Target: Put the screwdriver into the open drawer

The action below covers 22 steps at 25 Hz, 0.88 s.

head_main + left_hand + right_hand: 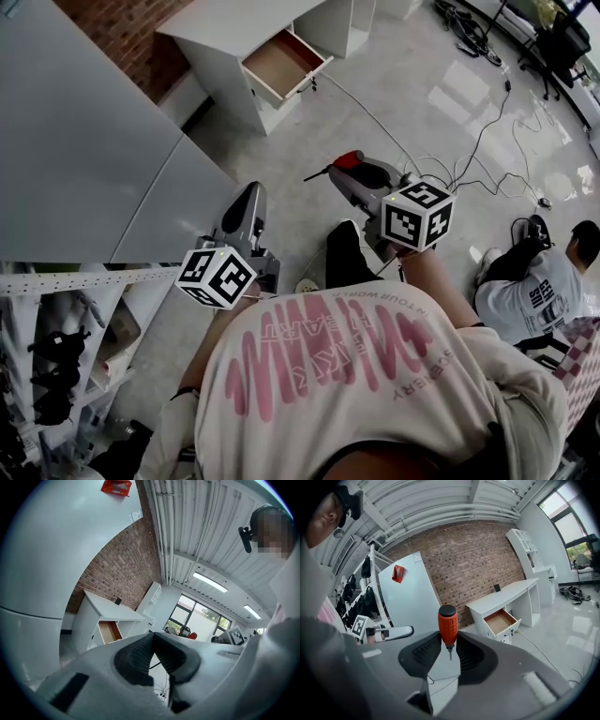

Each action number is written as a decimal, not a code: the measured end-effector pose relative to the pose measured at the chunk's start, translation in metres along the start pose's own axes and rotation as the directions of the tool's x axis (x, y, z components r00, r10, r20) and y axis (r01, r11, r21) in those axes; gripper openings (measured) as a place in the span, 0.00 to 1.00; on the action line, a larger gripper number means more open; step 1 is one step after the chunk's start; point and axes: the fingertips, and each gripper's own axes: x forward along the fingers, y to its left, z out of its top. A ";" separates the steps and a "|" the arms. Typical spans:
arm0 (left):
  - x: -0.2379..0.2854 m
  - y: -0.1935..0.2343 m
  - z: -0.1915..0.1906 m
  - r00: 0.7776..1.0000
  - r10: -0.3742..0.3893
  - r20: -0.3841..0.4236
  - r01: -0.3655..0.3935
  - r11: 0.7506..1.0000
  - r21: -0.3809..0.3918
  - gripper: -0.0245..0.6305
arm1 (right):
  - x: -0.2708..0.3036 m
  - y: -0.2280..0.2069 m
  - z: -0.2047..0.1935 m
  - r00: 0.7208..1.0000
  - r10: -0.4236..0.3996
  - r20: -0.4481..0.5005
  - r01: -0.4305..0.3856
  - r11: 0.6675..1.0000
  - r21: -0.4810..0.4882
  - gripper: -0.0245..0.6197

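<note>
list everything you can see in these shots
brick wall: one, red-brown, far side
white desk: one, white, against brick wall
open wooden drawer: one, brown inside, desk's front
tall white panel: one, white, left of desk
floor cables: several, black and white, right floor
seated person: one, grey shirt, floor at right
screwdriver with orange-red plastic handle: one, orange-red, in right gripper's jaws
left gripper: one, grey, shut, empty
right gripper: one, grey, shut on screwdriver

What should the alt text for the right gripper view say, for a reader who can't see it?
An orange-handled screwdriver stands handle-up, clamped by the right gripper between its two dark jaws. Beyond it, a white desk with its drawer pulled open stands against a brick wall.
</note>
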 end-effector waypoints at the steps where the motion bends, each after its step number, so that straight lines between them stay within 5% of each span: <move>1: 0.005 0.002 0.002 1.000 0.005 0.002 -0.005 1.000 -0.002 0.04 | 0.003 -0.006 0.004 1.000 0.000 0.001 0.000 1.000 -0.001 0.22; 22: 0.217 0.040 0.067 0.987 0.095 0.130 -0.094 0.995 -0.018 0.04 | 0.091 -0.188 0.138 0.995 0.096 -0.031 -0.098 0.992 -0.079 0.22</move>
